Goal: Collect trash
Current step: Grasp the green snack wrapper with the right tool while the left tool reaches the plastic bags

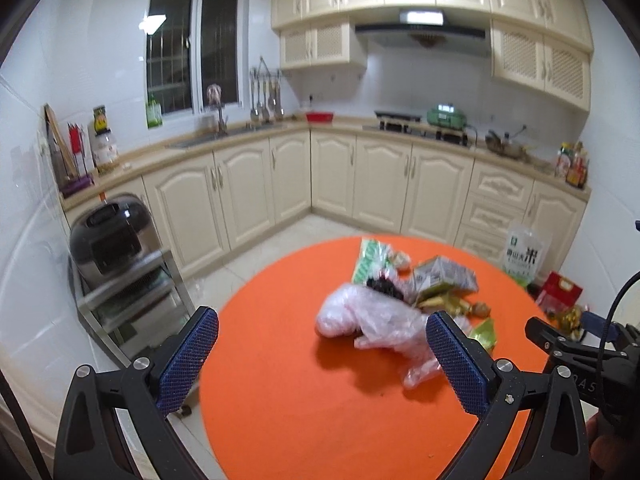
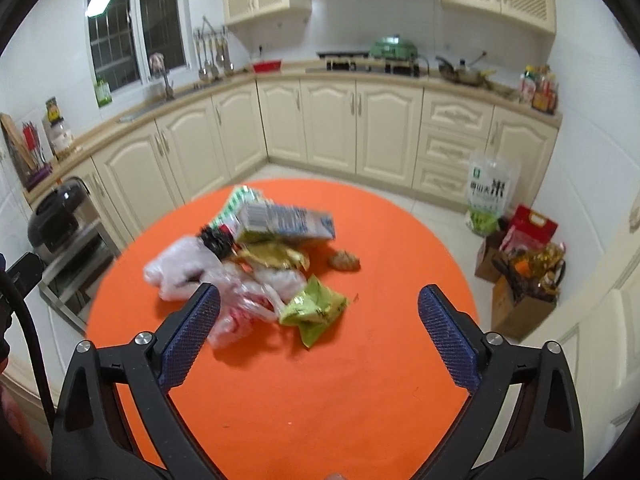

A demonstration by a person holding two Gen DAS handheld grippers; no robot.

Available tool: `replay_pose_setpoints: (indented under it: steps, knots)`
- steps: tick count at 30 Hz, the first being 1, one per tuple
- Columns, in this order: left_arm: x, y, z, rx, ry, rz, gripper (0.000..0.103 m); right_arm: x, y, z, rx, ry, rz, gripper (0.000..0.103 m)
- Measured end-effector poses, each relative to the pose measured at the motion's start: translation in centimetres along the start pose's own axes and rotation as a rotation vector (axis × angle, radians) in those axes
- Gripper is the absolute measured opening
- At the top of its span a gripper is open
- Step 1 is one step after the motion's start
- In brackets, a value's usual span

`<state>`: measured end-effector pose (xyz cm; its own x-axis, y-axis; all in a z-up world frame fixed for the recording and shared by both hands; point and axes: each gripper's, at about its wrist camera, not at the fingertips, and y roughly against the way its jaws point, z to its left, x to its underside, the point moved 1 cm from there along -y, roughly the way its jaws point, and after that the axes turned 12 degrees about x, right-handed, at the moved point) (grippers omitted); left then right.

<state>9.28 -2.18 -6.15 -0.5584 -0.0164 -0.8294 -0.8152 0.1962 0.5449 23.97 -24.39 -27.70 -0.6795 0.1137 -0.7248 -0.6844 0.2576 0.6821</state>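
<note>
Trash pile (image 2: 248, 264) at table (image 2: 320, 380) centre, 12 o'clock of both tools: approach step, left gripper (image 1: 322, 360) and right gripper (image 2: 319, 330) both spread wide, empty (nothing between pads), next likely closing on the plastic bag (image 1: 368, 320).

Both cameras sit just behind their own tool and look forward and down along its two fingers, from above the near edge of the round orange surface (image 1: 280, 360). The left view looks from the left side, the right view from further right and a little nearer to the pile of trash (image 2: 256, 264). Both share that pile, the surface, the far kitchen cabinets (image 1: 360, 176) and the window (image 2: 132, 20).
</note>
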Motion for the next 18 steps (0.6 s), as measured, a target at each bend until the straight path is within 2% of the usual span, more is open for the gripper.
replay_pose_setpoints:
  steps: [8,18]
  knots:
    - [0.4,-7.3,-0.2,0.024,0.012,0.120,0.102,2.2,-5.9,0.4,0.002,0.038,0.138,0.088]
    - [0.4,-15.1,-1.2,0.056,0.033,0.229,0.102,3.3,-10.8,1.0,-0.054,0.048,0.228,0.088]
